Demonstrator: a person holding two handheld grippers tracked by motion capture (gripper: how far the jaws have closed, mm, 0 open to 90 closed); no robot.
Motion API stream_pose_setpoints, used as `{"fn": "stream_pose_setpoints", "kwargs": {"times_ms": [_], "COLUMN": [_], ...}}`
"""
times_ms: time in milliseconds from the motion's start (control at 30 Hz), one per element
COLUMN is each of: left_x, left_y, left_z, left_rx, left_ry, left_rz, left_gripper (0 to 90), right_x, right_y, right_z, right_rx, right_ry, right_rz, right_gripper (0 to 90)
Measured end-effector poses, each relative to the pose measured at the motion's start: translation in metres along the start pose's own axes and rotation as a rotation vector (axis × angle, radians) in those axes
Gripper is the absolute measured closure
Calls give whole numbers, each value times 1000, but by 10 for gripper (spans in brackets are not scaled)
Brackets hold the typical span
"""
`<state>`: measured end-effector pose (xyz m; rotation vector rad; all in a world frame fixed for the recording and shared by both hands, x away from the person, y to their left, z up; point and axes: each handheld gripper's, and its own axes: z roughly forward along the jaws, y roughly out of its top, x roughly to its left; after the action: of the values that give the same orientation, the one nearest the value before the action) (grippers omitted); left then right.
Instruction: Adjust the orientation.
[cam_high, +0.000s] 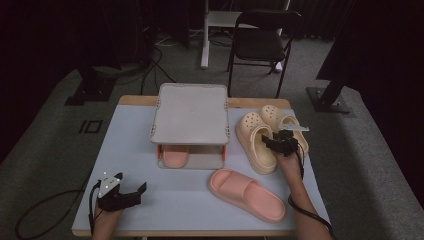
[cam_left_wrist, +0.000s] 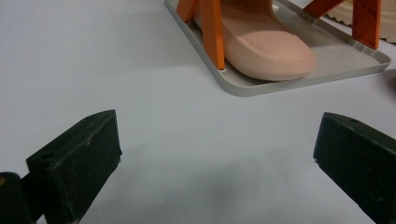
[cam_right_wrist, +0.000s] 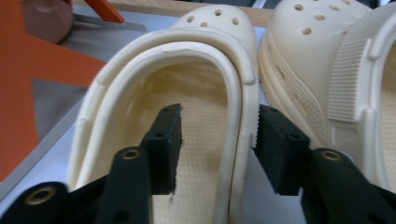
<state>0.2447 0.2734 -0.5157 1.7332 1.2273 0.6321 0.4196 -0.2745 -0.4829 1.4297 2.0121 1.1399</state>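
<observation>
My right gripper (cam_right_wrist: 217, 140) straddles the clog's (cam_high: 255, 142) side wall beside the rack (cam_high: 190, 114), not yet clamped; I should close squarely.

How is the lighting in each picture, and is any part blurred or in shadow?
High view: the table is evenly lit, the room behind it dark, the whole picture soft. Left gripper view: bright, with a soft shadow on the table between the jaws of the left gripper; the pink slipper is sharp. Right gripper view: the cream clog is well lit, slightly blurred near the jaws.
</observation>
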Motion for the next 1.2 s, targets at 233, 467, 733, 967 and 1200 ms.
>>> {"fn": "stream_pose_setpoints", "kwargs": {"times_ms": [233,467,733,967,1200], "left_x": [1,3,2,1,-2], "left_y": [0,0,1,2,3], "left_z": [0,0,-1,-2,-3], "left_rx": [5,5,-3,-8,-32], "left_ry": [7,8,5,-7,-48], "left_rz": [-8,-21,-13,-8,1], "left_gripper": [8,8,8,8,8], "right_x": [-2,-5,-2,5,9], "right_y": [-1,1,2,2,-3], "right_z": [6,3,-1,-9,-21], "right_rx": [20,6,-12,-6,-6], "right_ry": [-19,-16,43,121,166], "right_rz": [22,46,31,-16,-46], "right_gripper": [669,762,775,774,774]}}
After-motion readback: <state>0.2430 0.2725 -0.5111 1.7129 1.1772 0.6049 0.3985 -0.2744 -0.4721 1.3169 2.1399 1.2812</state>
